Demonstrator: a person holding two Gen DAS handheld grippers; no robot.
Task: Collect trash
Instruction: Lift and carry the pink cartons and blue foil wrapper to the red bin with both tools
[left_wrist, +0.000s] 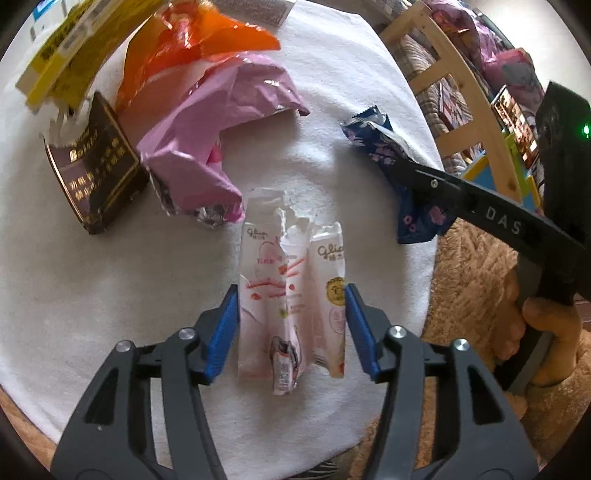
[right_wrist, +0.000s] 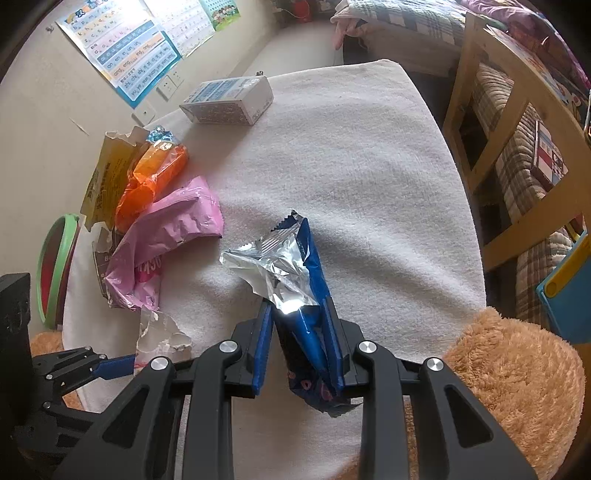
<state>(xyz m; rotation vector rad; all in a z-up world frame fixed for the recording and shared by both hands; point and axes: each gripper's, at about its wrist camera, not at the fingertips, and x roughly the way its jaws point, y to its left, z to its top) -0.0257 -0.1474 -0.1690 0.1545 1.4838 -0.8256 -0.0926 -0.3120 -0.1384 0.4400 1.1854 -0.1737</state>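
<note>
Trash lies spread over the white towel (left_wrist: 110, 280) that covers the table; your left gripper (left_wrist: 291, 325) points down at the white and pink wrapper (left_wrist: 273, 295), and its blue pads stand apart, one on each side of that wrapper, the right pad just at its edge, the left pad with a thin gap; no grip shows there. Your right gripper (right_wrist: 297, 339) is clamped on the blue wrapper (right_wrist: 314, 258), whose silver inner foil opens toward the middle of the towel; the same wrapper hangs from the black finger in the left wrist view. To the left of both you have a pile: the pink bag (left_wrist: 207, 147), the orange wrapper (left_wrist: 177, 55), the yellow packet (left_wrist: 62, 55) and the dark brown box (left_wrist: 92, 166), all touching or overlapping. A white and blue carton (right_wrist: 229, 99) lies apart at the far edge; a brown plush toy (right_wrist: 517, 376) sits at the near right corner.
</note>
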